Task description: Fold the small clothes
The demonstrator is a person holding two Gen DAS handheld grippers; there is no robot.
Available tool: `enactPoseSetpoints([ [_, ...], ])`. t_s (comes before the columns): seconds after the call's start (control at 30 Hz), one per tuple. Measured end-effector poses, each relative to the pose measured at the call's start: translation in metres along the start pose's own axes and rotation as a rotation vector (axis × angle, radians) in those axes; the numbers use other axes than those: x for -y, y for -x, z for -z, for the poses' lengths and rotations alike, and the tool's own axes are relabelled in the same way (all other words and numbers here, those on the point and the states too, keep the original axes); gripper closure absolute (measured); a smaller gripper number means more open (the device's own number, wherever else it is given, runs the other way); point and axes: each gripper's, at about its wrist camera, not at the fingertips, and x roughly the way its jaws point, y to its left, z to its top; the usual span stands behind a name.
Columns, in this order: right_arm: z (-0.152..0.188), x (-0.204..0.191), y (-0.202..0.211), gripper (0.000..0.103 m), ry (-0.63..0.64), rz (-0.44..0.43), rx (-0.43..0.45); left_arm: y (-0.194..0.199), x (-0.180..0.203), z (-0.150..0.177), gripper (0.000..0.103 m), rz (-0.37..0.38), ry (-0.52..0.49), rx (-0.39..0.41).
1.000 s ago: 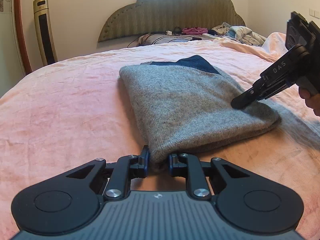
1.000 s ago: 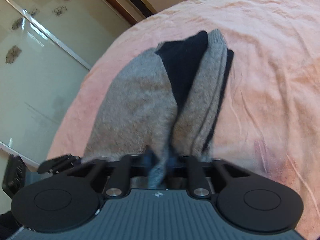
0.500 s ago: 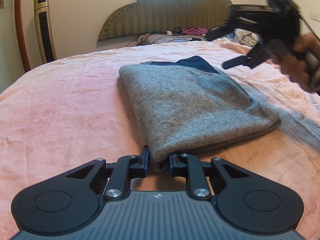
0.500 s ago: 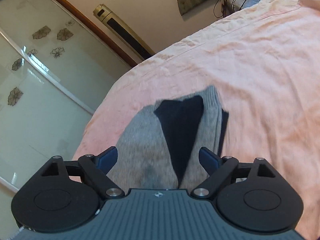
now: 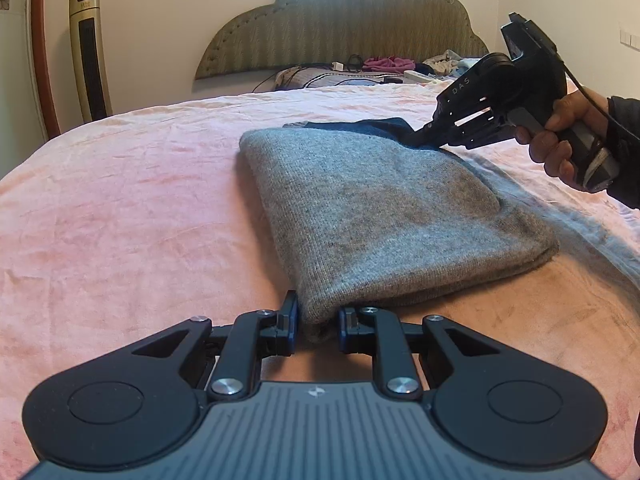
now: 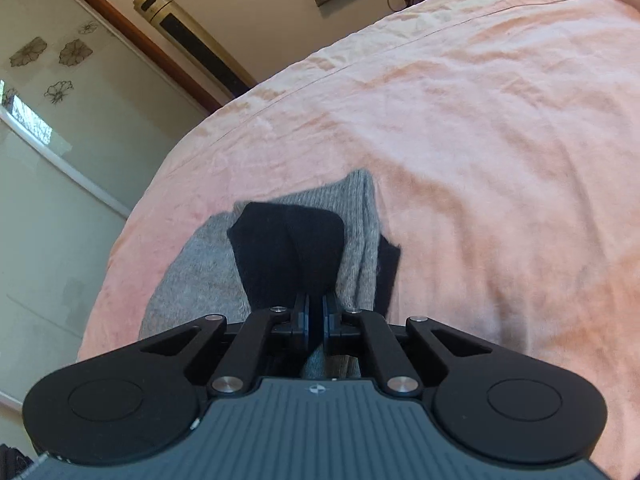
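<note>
The left gripper (image 5: 318, 326) pinches the near corner of the folded grey sweater (image 5: 384, 216), its jaws narrow on the knit. The sweater lies flat on the pink bedspread (image 5: 120, 208), about mid-bed, its long axis running from that near corner away toward the headboard (image 5: 344, 24). At its far end, a dark navy part (image 6: 288, 248) shows. There the right gripper (image 6: 316, 322), held in a hand (image 5: 560, 144), is closing on the navy fabric, which sits between its jaws.
</note>
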Motion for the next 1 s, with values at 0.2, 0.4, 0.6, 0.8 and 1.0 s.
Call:
enactPoseSetpoints([
  [0.2, -0.019, -0.001, -0.004, 0.030, -0.130, -0.063, 0.045, -0.001, 0.001, 0.000, 0.085, -0.004, -0.005, 0.000],
  [0.4, -0.023, -0.026, -0.014, 0.092, 0.016, -0.024, 0.074, -0.001, 0.001, 0.001, 0.085, 0.000, 0.000, 0.001],
  [0.6, -0.006, 0.008, -0.011, 0.093, -0.066, 0.025, 0.071, 0.001, -0.001, 0.002, 0.084, 0.008, 0.007, 0.005],
  [0.8, 0.040, -0.004, 0.052, 0.000, -0.126, -0.044, 0.126, 0.032, -0.032, 0.006, 0.073, 0.168, 0.173, -0.006],
  [1.0, 0.109, -0.014, 0.074, 0.004, -0.034, -0.039, -0.022, 0.022, -0.093, 0.003, 0.028, 0.313, 0.590, 0.007],
])
